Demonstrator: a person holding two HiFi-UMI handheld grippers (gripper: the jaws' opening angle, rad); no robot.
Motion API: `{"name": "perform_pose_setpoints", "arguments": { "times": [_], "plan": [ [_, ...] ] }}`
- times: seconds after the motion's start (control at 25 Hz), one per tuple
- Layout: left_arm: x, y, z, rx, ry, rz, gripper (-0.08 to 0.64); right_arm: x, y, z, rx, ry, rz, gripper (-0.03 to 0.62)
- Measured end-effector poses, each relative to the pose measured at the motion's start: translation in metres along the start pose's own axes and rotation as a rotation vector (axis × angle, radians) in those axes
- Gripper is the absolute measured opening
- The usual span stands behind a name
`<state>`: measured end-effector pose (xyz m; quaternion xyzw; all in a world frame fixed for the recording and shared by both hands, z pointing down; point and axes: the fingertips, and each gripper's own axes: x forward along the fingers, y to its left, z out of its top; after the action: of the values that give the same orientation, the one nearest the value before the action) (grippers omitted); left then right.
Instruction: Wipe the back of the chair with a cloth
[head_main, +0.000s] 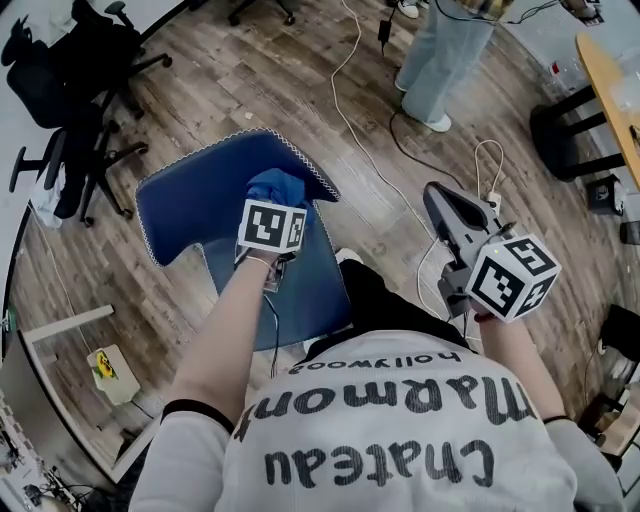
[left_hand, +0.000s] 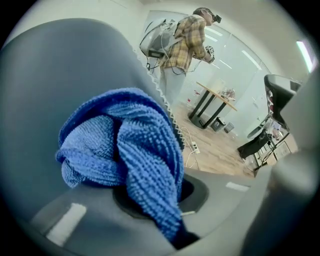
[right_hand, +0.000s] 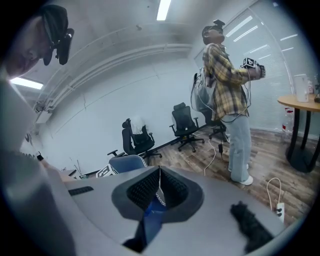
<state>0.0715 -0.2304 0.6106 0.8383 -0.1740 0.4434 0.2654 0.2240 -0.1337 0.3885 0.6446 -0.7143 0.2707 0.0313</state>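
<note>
The blue chair (head_main: 200, 215) with a white stitched edge stands right in front of me on the wooden floor. My left gripper (head_main: 272, 208) is shut on a bunched blue cloth (head_main: 276, 186) and holds it against the top of the chair back. In the left gripper view the cloth (left_hand: 135, 150) hangs from the jaws in thick folds, lying on the chair's grey-blue surface (left_hand: 55, 80). My right gripper (head_main: 440, 195) is held out to the right, off the chair, shut with nothing in it. Its ribbed pads (right_hand: 145, 187) meet in a thin line.
A person in a plaid shirt and jeans (head_main: 440, 60) stands beyond the chair. White cables (head_main: 360, 130) and a power strip (head_main: 492, 200) lie on the floor. Black office chairs (head_main: 80, 80) crowd the upper left. A wooden table on black legs (head_main: 605, 80) is at right.
</note>
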Motion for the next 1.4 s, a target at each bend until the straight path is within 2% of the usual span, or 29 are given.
{"name": "perform_pose_setpoints", "arguments": {
  "times": [0.16, 0.24, 0.32, 0.44, 0.52, 0.6, 0.72, 0.8, 0.84, 0.92, 1.04, 1.4],
  "plan": [
    [0.011, -0.028, 0.007, 0.047, 0.005, -0.043, 0.038, -0.009, -0.006, -0.002, 0.001, -0.005, -0.017, 0.015],
    [0.013, -0.029, 0.007, 0.039, -0.004, -0.041, 0.038, -0.012, -0.008, -0.001, -0.003, -0.008, -0.021, 0.015],
    [0.01, -0.019, 0.003, -0.007, -0.019, -0.028, 0.038, -0.013, -0.007, 0.0, -0.01, -0.007, -0.021, 0.015],
    [-0.006, 0.015, -0.02, -0.118, -0.035, 0.02, 0.038, -0.012, -0.003, 0.0, -0.012, -0.001, -0.013, 0.015],
    [-0.021, 0.05, -0.043, -0.179, -0.029, 0.086, 0.038, -0.009, -0.001, 0.0, -0.01, 0.003, -0.005, 0.015],
    [-0.043, 0.096, -0.073, -0.256, -0.009, 0.194, 0.038, -0.004, 0.001, -0.001, -0.005, 0.006, 0.002, 0.015],
    [-0.086, 0.164, -0.124, -0.44, 0.022, 0.384, 0.038, 0.004, 0.009, -0.005, 0.0, 0.015, 0.02, 0.015],
    [-0.113, 0.195, -0.152, -0.544, 0.036, 0.473, 0.038, 0.009, 0.014, -0.009, 0.003, 0.02, 0.033, 0.015],
    [-0.124, 0.206, -0.162, -0.571, 0.051, 0.5, 0.038, 0.012, 0.017, -0.01, 0.004, 0.022, 0.04, 0.015],
    [-0.134, 0.216, -0.175, -0.568, 0.096, 0.525, 0.04, 0.017, 0.022, -0.012, 0.002, 0.029, 0.052, 0.015],
    [-0.127, 0.213, -0.174, -0.503, 0.146, 0.5, 0.038, 0.02, 0.027, -0.015, 0.001, 0.036, 0.058, 0.015],
    [-0.06, 0.156, -0.106, -0.312, 0.134, 0.326, 0.038, 0.006, 0.008, -0.017, 0.022, 0.019, -0.003, 0.015]
  ]
}}
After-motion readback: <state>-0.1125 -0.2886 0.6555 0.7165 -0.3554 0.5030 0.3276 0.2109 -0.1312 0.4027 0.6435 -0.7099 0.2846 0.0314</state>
